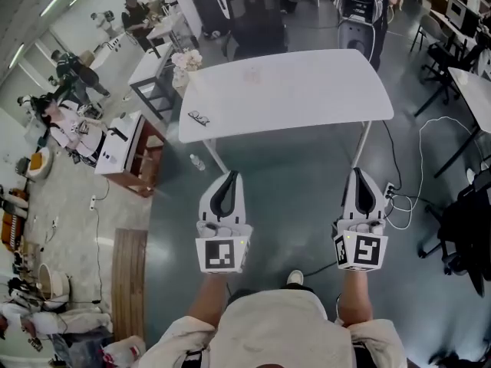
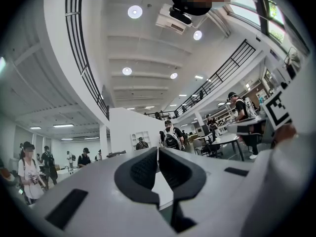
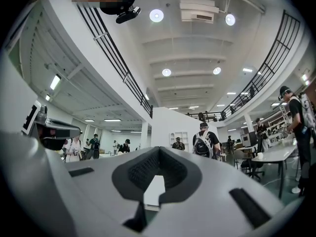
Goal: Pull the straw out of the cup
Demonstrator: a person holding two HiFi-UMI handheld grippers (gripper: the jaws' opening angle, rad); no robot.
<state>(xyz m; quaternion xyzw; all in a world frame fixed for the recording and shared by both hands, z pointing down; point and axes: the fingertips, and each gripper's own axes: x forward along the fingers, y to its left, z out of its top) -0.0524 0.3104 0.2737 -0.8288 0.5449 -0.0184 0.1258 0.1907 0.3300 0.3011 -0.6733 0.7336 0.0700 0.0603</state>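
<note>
No cup or straw shows in any view. In the head view a white table [image 1: 307,90] stands ahead of me, bare except for a small dark object [image 1: 198,116] near its left front corner. My left gripper [image 1: 229,174] and right gripper [image 1: 359,172] are held side by side over the grey floor, short of the table's front edge, both pointing at it. In the left gripper view the left gripper [image 2: 158,149] has its jaws together with nothing between them. The right gripper [image 3: 159,149] likewise has its tips meeting and empty.
A wooden cart with a white box [image 1: 126,152] stands left of the table, and a small bottle [image 1: 197,162] lies on the floor by it. Cables [image 1: 406,199] trail on the floor at right near a dark chair [image 1: 469,228]. People sit and walk at the far left.
</note>
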